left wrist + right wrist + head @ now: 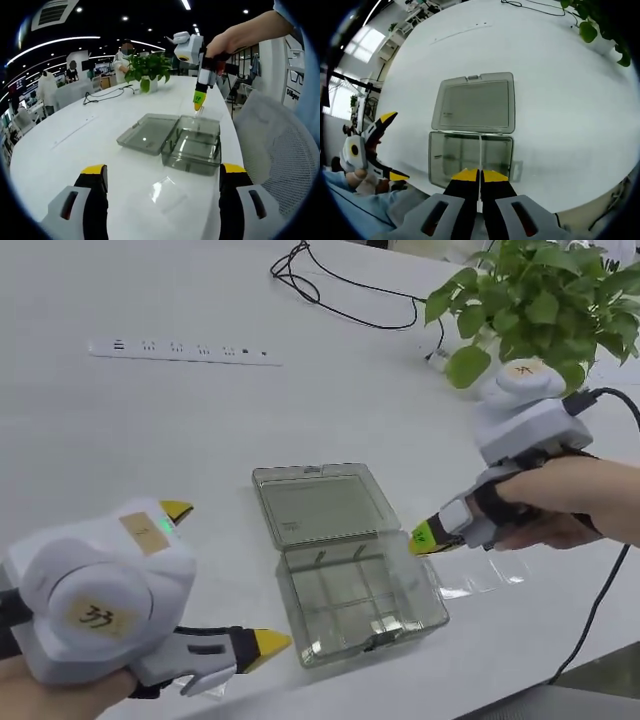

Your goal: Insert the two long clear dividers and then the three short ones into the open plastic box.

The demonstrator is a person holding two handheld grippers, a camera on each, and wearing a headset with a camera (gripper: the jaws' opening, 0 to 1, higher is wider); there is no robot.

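My right hand-held gripper (425,537) pinches a clear divider (480,150) over the open box (365,635); my left hand-held gripper (228,576) is spread.

The open plastic box (360,610) sits near the front edge of the table (120,430), its lid (320,505) flat behind it and loose dividers (485,578) just to its right. At the box's right rim is the right gripper (422,538), with a divider (480,155) between its jaws, and the left gripper (224,576) is front left. Far behind lie the power strip (185,350), left, and the plant (540,290), right.
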